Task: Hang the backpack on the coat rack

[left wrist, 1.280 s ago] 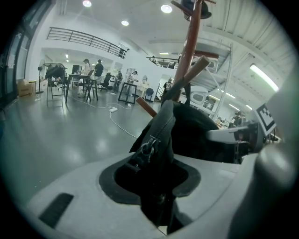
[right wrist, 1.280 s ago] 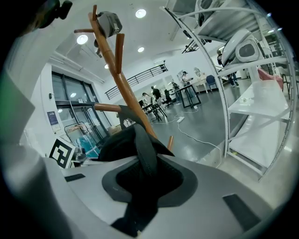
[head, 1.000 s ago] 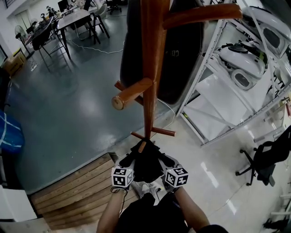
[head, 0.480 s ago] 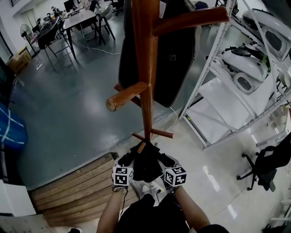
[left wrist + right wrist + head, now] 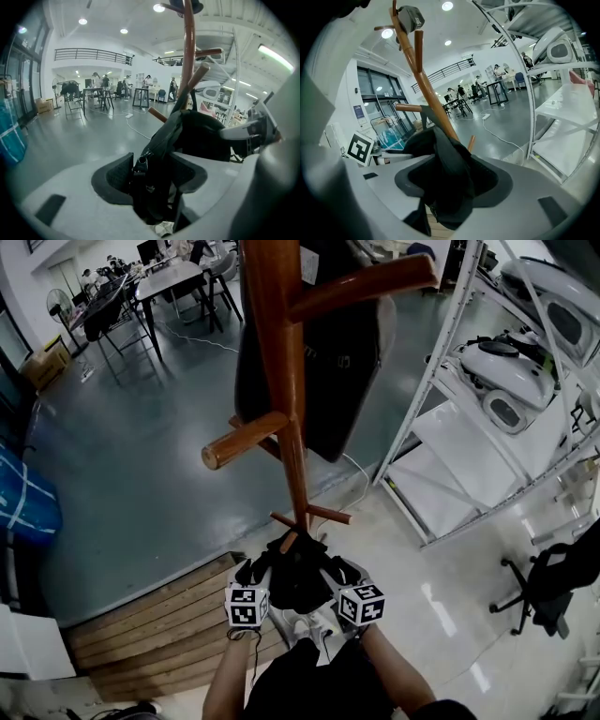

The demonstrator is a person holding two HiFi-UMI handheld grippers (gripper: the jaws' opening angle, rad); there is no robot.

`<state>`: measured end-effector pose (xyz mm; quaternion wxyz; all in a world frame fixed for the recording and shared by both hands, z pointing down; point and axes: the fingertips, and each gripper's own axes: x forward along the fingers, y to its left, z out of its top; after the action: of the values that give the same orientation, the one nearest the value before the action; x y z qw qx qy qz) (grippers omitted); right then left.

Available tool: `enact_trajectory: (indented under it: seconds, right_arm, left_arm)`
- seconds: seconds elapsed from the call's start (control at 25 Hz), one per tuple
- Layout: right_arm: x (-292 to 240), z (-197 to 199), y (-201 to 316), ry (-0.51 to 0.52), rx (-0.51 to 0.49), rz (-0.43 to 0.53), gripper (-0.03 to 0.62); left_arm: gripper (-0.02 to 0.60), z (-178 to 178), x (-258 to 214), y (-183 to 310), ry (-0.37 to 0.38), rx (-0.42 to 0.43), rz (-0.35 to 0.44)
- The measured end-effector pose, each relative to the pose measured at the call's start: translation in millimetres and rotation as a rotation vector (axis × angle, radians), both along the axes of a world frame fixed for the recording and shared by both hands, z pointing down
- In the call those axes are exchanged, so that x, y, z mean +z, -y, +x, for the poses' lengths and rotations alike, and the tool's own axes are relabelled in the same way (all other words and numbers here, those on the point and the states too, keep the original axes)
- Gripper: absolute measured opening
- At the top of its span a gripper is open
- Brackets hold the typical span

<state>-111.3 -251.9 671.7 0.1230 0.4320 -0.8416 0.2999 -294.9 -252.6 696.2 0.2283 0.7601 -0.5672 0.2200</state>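
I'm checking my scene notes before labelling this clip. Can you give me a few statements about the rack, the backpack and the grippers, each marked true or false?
1. The coat rack is made of wood. True.
2. The backpack is red. False: it is black.
3. Backpack fabric stands between the jaws of the left gripper and of the right gripper. True; both pairs of jaws are opening around it.
4. In the head view, the white shelving stands to the left of the coat rack. False: it stands to the right.
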Motion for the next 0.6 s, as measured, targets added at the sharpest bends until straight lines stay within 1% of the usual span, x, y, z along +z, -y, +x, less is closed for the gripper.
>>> enact_trajectory:
  seconds: [0.2, 0.6]
  right_arm:
    - [1, 0, -4, 0.002, -0.021, -0.004, 0.201]
    - [-7, 1, -6, 0.012, -0.033, 0.021, 0.204]
  left_arm:
    - [0.233, 0, -7, -7, -0.001, -0.019, 0.015]
    - [0.233, -5, -17, -20, -0.006, -0.056, 0.039]
